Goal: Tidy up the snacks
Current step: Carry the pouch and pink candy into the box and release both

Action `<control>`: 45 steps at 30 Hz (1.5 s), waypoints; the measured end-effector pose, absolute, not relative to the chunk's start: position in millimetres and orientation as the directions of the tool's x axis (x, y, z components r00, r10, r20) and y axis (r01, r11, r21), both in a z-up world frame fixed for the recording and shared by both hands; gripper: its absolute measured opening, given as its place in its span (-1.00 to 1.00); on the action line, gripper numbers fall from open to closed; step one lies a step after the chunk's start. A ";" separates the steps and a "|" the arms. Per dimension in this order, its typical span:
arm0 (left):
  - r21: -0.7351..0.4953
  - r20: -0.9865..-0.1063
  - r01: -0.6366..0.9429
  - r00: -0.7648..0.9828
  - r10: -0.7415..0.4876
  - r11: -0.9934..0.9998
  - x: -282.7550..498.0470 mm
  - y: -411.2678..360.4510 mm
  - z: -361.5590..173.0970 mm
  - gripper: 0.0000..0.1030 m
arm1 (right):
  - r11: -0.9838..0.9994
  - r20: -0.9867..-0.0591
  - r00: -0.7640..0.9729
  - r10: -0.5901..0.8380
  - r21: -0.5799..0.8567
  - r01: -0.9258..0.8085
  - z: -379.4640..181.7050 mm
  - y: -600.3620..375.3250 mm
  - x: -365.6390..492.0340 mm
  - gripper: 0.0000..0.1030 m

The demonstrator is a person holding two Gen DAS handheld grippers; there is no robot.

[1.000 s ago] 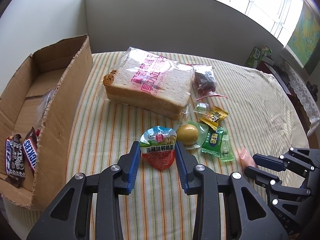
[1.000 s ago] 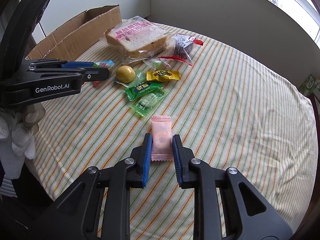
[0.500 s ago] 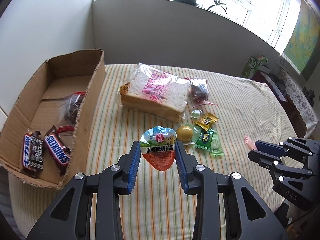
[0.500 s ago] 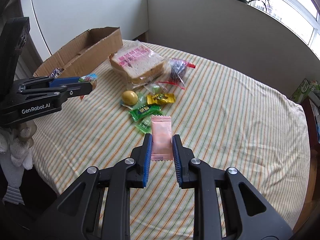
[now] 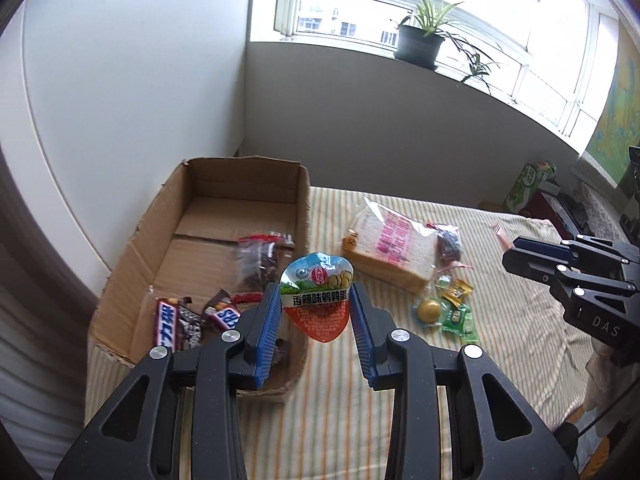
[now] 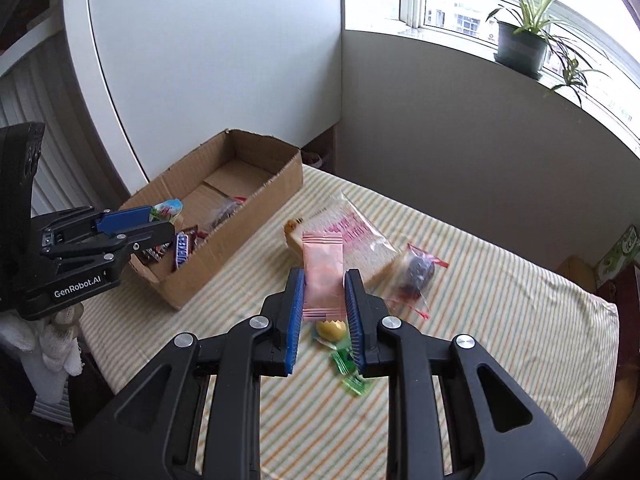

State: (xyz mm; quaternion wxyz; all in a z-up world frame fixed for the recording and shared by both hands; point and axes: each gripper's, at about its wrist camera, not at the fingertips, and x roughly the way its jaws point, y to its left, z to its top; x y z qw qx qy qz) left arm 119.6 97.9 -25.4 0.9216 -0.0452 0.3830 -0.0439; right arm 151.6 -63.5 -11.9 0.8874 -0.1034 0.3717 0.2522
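A potted spider plant stands on the windowsill. A green carton sits beyond the striped tablecloth's far right corner.

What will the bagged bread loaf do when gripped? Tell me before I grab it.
The bread loaf will likely squash; soft slices show through the wrapper. Its loose, shiny plastic bag may slip or crumple. It looks bulky but probably light, and should sag if held by one end.

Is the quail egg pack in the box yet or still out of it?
Out. The quail egg pack is clamped in the left gripper, held in the air near the cardboard box and its near right corner, not resting inside.
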 end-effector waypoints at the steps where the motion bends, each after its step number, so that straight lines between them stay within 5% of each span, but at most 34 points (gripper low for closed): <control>1: -0.114 -0.700 0.034 0.706 -0.104 0.993 120.7 104.5 -24.8 -0.36 | 0.845 -0.711 0.594 0.378 0.003 -0.534 -9.7 -55.5 155.0 -0.59; 26: -0.129 -0.739 -0.110 0.673 -0.022 0.985 157.9 192.4 -48.7 -0.36 | 0.752 -0.775 0.470 0.423 0.010 -0.659 -48.1 94.3 239.9 -0.58; 27: -0.132 -0.741 -0.111 0.672 -0.024 0.985 158.6 193.0 -49.4 -0.34 | 0.749 -0.776 0.466 0.424 0.012 -0.662 -48.6 95.8 240.1 -0.55; 29: -0.134 -0.743 -0.114 0.669 -0.024 0.984 159.6 194.1 -50.3 -0.29 | 0.749 -0.773 0.470 0.426 0.009 -0.663 -48.1 95.9 239.0 0.08; 31: -0.145 -0.747 -0.119 0.664 -0.030 0.982 160.0 195.8 -50.9 -0.24 | 0.750 -0.759 0.487 0.431 0.001 -0.662 -44.8 93.8 235.5 0.35; 45: -0.152 -0.732 -0.112 0.680 -0.036 0.982 143.1 184.4 -35.5 -0.21 | 0.785 -0.723 0.546 0.424 -0.007 -0.619 -10.5 47.2 208.7 0.56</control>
